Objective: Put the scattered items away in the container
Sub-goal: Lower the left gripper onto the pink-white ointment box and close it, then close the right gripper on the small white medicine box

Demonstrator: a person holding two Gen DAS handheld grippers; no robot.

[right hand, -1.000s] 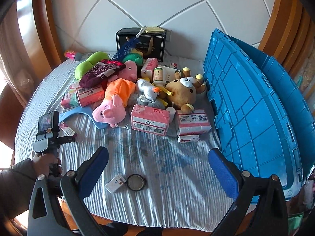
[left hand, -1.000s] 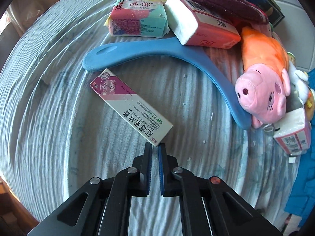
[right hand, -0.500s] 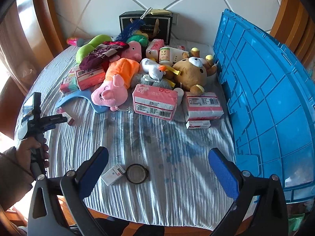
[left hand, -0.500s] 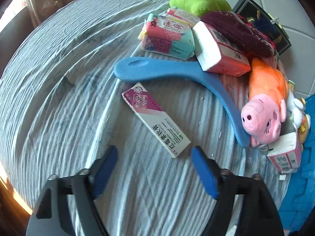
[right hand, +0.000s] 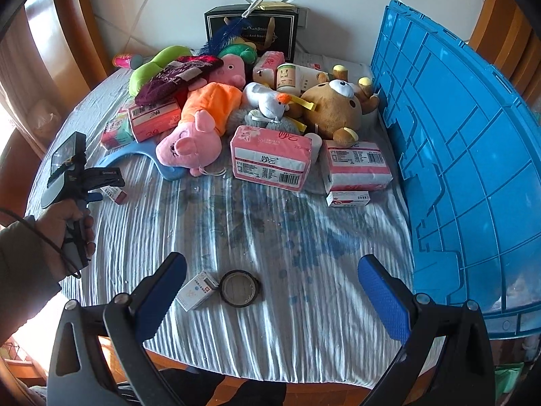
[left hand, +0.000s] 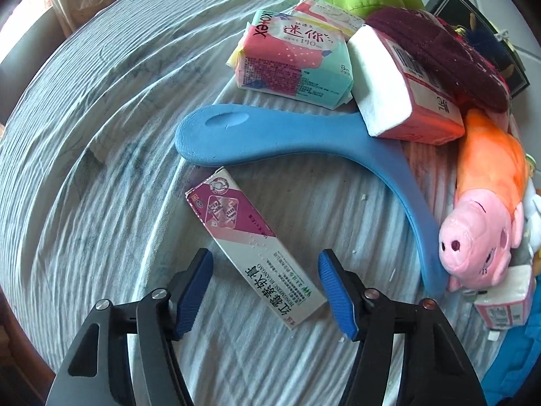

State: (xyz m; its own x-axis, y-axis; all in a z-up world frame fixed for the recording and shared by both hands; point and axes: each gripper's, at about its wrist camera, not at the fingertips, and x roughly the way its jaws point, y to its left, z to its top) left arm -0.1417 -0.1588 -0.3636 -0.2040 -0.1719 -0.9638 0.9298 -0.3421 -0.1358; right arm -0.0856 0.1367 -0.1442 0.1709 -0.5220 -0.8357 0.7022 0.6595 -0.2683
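1. The left gripper (left hand: 265,287) stands wide open over the striped cloth (left hand: 84,203), its blue pads on either side of the near end of a long pink-and-white carton (left hand: 253,253), not touching it and holding nothing.
2. Just beyond the carton lies a blue curved hanger (left hand: 304,135), with a Kotex pack (left hand: 294,64) and a pink pig plush (left hand: 480,237) along its far side.
3. The right gripper (right hand: 270,291) hangs fully open and empty above a small white box (right hand: 197,289) touching a round black lid (right hand: 240,287).
4. The blue container (right hand: 473,169) stands at the table's right edge, beside the tissue packs (right hand: 270,162).
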